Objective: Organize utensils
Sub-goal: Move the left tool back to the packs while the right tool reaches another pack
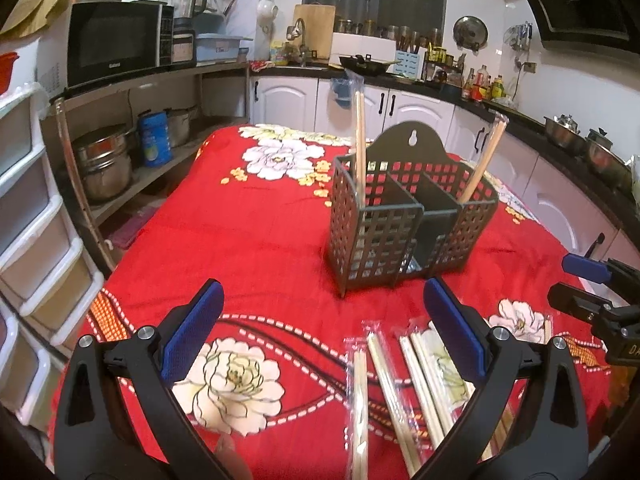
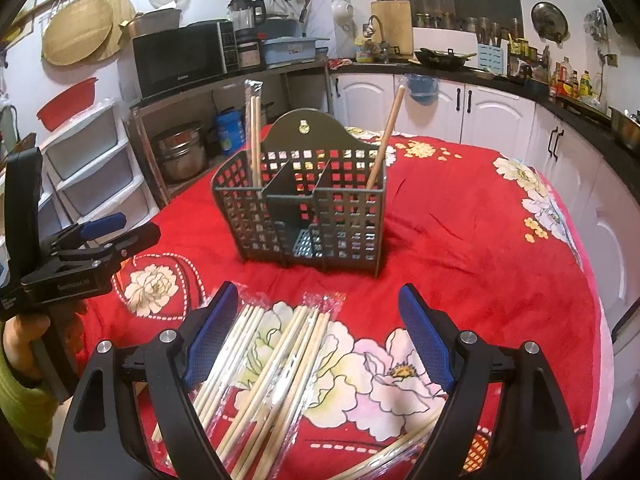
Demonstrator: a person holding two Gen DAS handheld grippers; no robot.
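1. The left gripper (image 1: 322,332) hovers over the red floral tablecloth (image 1: 256,240), its blue-padded jaws spread wide apart and holding nothing.
2. The right gripper (image 2: 316,336) likewise hangs with jaws wide apart and nothing between them, above the wrapped chopstick packs (image 2: 276,356) lying at its 6 o'clock.
3. The dark slotted utensil caddy (image 2: 298,208) stands upright on the cloth at 12 o'clock of both grippers.
4. One wrapped chopstick pair (image 2: 254,136) stands in its left compartment, and another pair (image 2: 385,136) leans toward 1 o'clock in the right compartment.
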